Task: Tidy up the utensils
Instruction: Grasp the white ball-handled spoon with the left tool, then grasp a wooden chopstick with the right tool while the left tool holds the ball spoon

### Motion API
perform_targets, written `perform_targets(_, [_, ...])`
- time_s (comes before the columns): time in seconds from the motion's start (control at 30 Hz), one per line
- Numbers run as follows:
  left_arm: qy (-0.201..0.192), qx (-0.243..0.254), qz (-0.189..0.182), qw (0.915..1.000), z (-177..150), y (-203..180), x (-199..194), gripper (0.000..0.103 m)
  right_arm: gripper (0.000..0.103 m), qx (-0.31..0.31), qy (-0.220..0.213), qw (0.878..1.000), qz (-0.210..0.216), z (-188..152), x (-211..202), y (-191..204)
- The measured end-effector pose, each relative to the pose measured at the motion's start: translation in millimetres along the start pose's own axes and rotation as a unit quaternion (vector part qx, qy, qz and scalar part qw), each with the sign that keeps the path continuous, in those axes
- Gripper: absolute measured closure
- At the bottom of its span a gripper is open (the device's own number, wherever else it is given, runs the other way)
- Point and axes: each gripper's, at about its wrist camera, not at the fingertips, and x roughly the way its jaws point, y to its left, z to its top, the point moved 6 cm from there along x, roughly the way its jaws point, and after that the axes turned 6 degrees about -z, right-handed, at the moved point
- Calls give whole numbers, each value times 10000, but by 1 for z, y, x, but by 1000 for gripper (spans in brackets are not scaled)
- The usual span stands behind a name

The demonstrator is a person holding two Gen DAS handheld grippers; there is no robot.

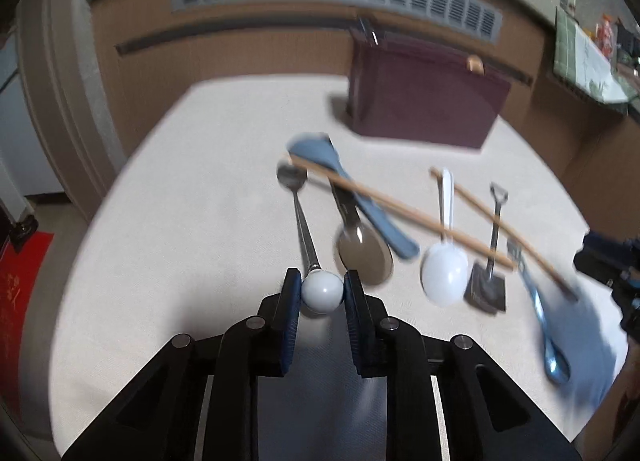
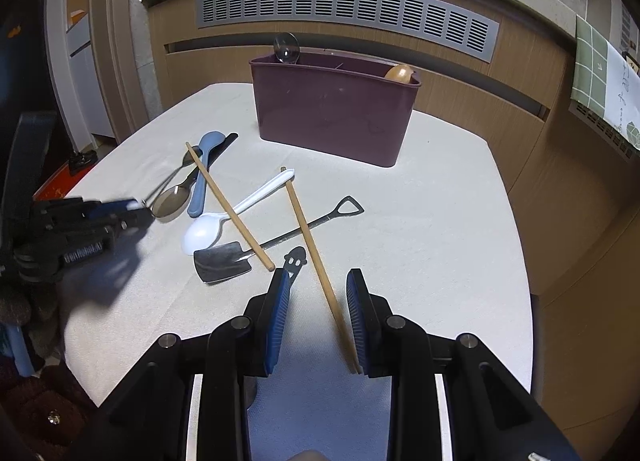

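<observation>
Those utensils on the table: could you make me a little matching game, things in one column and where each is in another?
Things:
1. ball-handled spoon
2. clear spoon
3. chopstick
4. shovel spoon

Places:
A. standing in the bin
B. between the left fingers
C. lying between the open right fingers
D. flat on the table, under another chopstick

Pairs: 1-B, 2-A, 3-C, 4-D
</observation>
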Motion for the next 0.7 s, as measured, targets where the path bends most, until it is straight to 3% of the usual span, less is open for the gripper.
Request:
perform_targets(0.13, [-705, 123, 13, 9974, 27, 3, -43, 81, 77, 241, 39, 9996, 107, 6, 4, -6])
perform_targets(0.27, [-1134, 182, -49, 9934, 50, 6, -76, 81, 77, 462, 77, 9981, 392, 20, 16, -7])
perform_targets(0.37, [-1254, 90, -218, 9918, 60, 9, -92, 81, 77, 235, 171, 9981, 549, 33, 31, 4])
perform_targets(0.47, [-1332, 11, -338, 9905, 64, 10, -103, 81, 87, 60, 268, 9978, 610, 52, 50, 18])
perform_targets(0.63, [-1370, 40, -441, 9896, 60, 9, -110, 81, 88, 455, 672, 9883, 1294, 66, 77, 41])
perform_targets(0.7, [-1358, 1, -495, 9895, 59, 10, -110, 81, 88, 623, 877, 9869, 1203, 67, 90, 46])
